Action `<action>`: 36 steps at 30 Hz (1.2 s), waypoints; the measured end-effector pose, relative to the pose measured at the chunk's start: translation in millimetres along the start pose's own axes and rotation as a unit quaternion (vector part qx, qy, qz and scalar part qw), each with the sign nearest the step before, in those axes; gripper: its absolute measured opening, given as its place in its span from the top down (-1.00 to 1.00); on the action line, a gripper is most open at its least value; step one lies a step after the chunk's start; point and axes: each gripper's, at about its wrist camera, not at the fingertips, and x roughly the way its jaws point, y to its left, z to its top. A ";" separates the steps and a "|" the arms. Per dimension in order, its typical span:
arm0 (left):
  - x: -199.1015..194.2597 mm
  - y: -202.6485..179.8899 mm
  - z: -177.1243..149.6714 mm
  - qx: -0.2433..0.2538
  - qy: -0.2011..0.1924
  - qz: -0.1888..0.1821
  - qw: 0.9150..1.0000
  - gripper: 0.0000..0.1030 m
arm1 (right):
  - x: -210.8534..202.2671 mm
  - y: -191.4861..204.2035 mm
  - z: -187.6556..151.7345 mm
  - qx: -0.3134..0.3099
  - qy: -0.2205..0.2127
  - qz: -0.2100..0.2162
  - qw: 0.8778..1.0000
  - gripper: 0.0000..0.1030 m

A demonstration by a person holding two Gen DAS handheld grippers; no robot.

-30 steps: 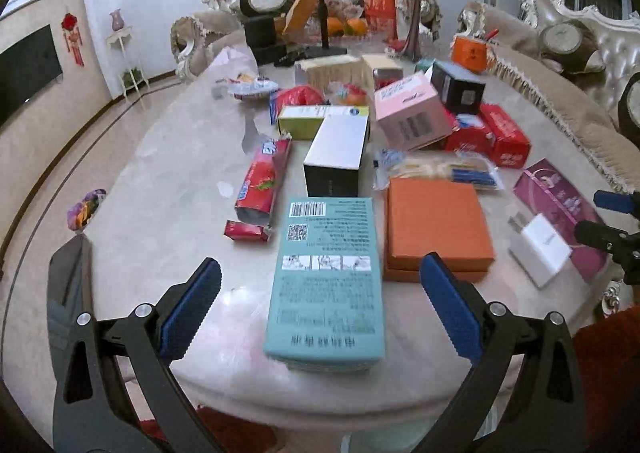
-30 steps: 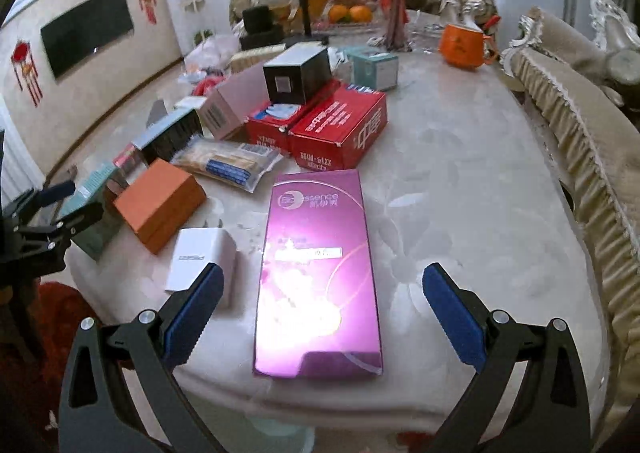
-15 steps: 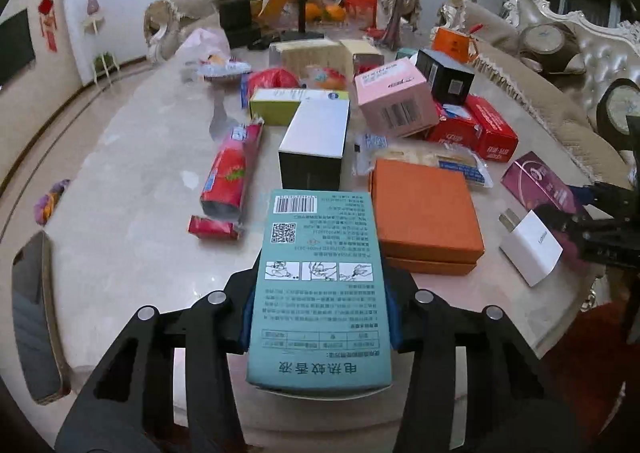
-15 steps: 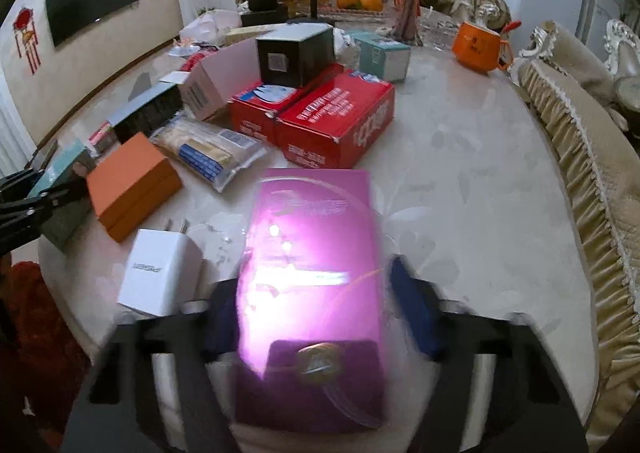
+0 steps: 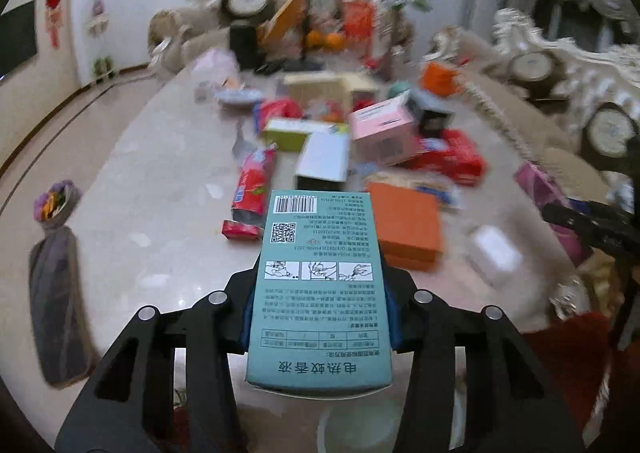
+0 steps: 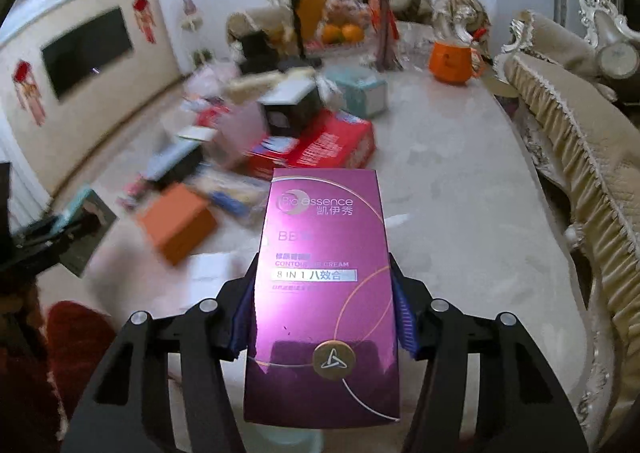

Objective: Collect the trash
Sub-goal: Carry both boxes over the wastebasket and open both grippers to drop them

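My left gripper is shut on a teal box with a barcode and printed text, held above the near edge of the marble table. My right gripper is shut on a shiny purple cream box, also lifted off the table. In the left wrist view the right gripper shows at the far right with the purple box. The left gripper with its teal box appears at the left edge of the right wrist view.
Loose packaging covers the table: an orange box, a white charger box, a red snack bag, a small red wrapper, a pink box, red cartons, an orange mug. Sofas ring the table.
Both grippers closed from wide open onto their boxes, the left on the teal one and the right on the purple one. Both boxes have since lifted off the table.
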 end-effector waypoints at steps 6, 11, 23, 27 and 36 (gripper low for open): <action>-56.0 -49.7 -64.6 0.061 0.048 -0.106 0.991 0.10 | -55.7 44.5 -78.5 0.018 0.056 0.120 0.991 -0.06; 15.3 -78.3 -144.8 0.072 0.170 -0.127 0.975 0.09 | -5.6 62.6 -155.5 0.055 0.169 0.128 0.976 -0.06; 109.6 -82.6 -212.0 0.060 0.274 -0.090 0.956 -0.66 | 100.2 59.3 -213.8 0.055 0.259 0.081 0.961 -0.61; 106.7 -66.9 -207.4 0.022 0.262 -0.089 0.961 -0.69 | 98.8 53.6 -214.3 0.069 0.258 0.066 0.961 -0.61; 44.9 -44.2 -167.3 0.027 0.168 -0.061 0.983 -0.69 | 18.5 51.6 -173.2 0.014 0.168 0.054 0.984 -0.61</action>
